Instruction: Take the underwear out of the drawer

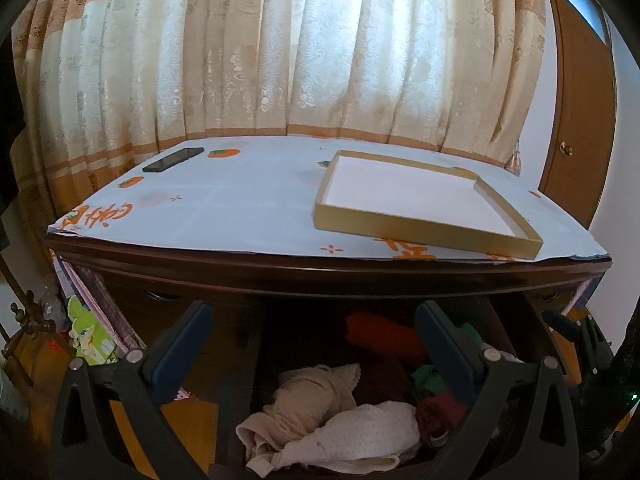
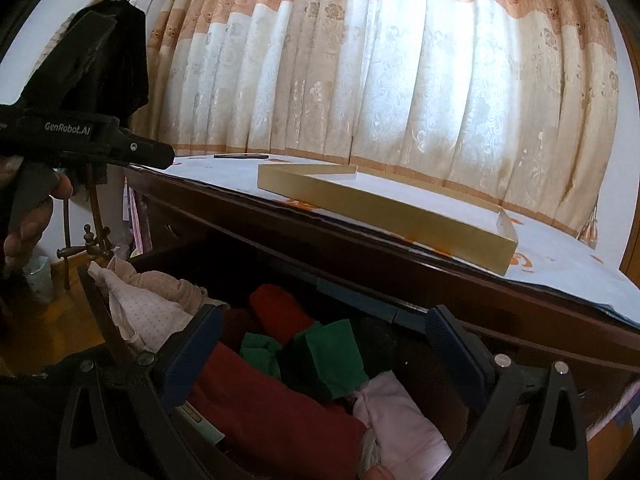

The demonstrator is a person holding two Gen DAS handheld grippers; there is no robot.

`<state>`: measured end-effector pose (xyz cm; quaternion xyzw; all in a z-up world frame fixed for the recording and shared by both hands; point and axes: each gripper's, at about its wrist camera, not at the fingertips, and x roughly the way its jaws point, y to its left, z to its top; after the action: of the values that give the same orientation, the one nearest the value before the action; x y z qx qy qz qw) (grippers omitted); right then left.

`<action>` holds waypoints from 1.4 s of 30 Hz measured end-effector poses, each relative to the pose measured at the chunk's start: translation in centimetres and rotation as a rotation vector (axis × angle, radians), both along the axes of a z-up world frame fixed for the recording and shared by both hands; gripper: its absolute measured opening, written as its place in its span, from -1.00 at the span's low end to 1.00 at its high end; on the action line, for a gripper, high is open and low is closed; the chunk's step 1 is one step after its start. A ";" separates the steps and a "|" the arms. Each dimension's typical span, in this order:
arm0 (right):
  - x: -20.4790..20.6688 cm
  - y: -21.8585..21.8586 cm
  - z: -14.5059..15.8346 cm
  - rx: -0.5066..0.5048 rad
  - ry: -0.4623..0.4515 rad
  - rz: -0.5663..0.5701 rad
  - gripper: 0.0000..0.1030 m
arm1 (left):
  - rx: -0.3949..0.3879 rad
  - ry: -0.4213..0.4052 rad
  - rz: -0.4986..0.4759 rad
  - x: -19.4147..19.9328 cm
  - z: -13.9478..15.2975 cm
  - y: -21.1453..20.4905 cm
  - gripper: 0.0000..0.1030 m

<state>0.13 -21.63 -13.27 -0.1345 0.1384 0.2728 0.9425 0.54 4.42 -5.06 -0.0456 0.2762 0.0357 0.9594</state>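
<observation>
The drawer (image 2: 120,344) stands open with the beige underwear (image 1: 320,420) heaped at lower centre between the released left claw (image 1: 316,344), while the right claw (image 2: 324,344) gapes empty, nothing lifted yet

left wrist camera: looks forward between my left fingers (image 1: 184,344), squarely facing the dresser front, close above the open drawer (image 1: 248,360), with the surface (image 1: 240,208) and curtain (image 1: 280,60) beyond. right wrist camera: sits further right, angled leftward across the same drawer (image 2: 104,312), nearer the surface edge. both views share the drawer's clothes, the gold tray (image 1: 420,232) (image 2: 400,216) and the curtain.
</observation>
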 end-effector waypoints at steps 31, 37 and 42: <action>-0.8 0.4 -0.5 -0.055 0.114 0.020 0.99 | -0.012 0.018 0.037 -0.5 -0.3 2.4 1.00; -0.7 0.6 -0.6 -0.063 0.123 0.024 0.99 | -0.001 0.028 0.021 -0.8 -0.6 2.1 1.00; -0.3 0.2 -0.6 -0.036 0.157 0.022 0.99 | 0.009 0.042 0.003 -0.6 -0.9 1.7 1.00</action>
<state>-0.13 -21.47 -13.82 -0.1310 0.2151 0.2903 0.9232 -0.08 6.11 -5.97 -0.0409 0.2961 0.0394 0.9535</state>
